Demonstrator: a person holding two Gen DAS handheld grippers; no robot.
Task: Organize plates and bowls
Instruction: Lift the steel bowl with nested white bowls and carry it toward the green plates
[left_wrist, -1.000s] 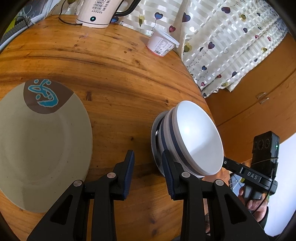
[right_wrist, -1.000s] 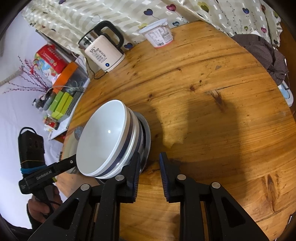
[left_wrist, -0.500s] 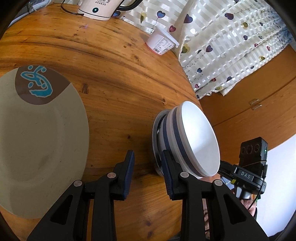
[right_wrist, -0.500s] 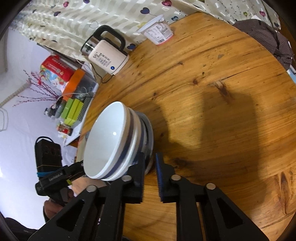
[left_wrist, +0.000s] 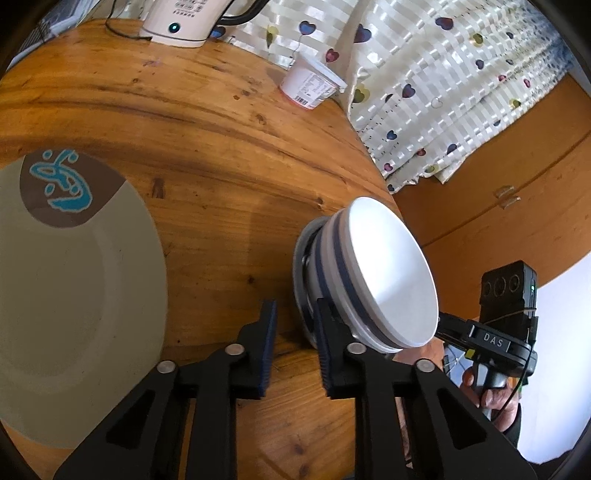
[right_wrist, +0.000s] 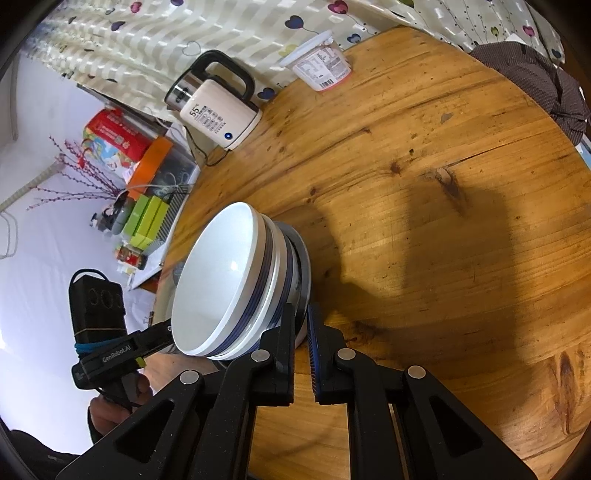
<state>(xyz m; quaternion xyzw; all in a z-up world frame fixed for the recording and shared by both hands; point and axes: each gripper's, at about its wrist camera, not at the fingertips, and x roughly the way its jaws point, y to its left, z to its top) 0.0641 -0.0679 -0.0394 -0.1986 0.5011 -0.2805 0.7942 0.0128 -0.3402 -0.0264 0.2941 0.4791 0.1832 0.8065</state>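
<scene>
A stack of white bowls with blue bands (left_wrist: 384, 277) sits on a small plate (left_wrist: 301, 280) near the table's edge; it also shows in the right wrist view (right_wrist: 229, 280). My right gripper (right_wrist: 302, 332) is shut on the small plate's rim (right_wrist: 304, 266) beneath the bowls. My left gripper (left_wrist: 295, 332) is open with a narrow gap; its right finger (left_wrist: 327, 332) is against the plate's near rim, its left finger on the table side. A large beige plate with a brown and blue mark (left_wrist: 74, 288) lies flat to the left.
A white electric kettle (right_wrist: 218, 110) and a yogurt tub (right_wrist: 321, 66) stand at the far side of the round wooden table (right_wrist: 443, 221). A curtain hangs behind. A dark cloth (right_wrist: 535, 81) lies at the table's right edge.
My right gripper's jaws have closed from a clear gap onto the small plate's rim. My left gripper has narrowed a little and stays beside the stack.
</scene>
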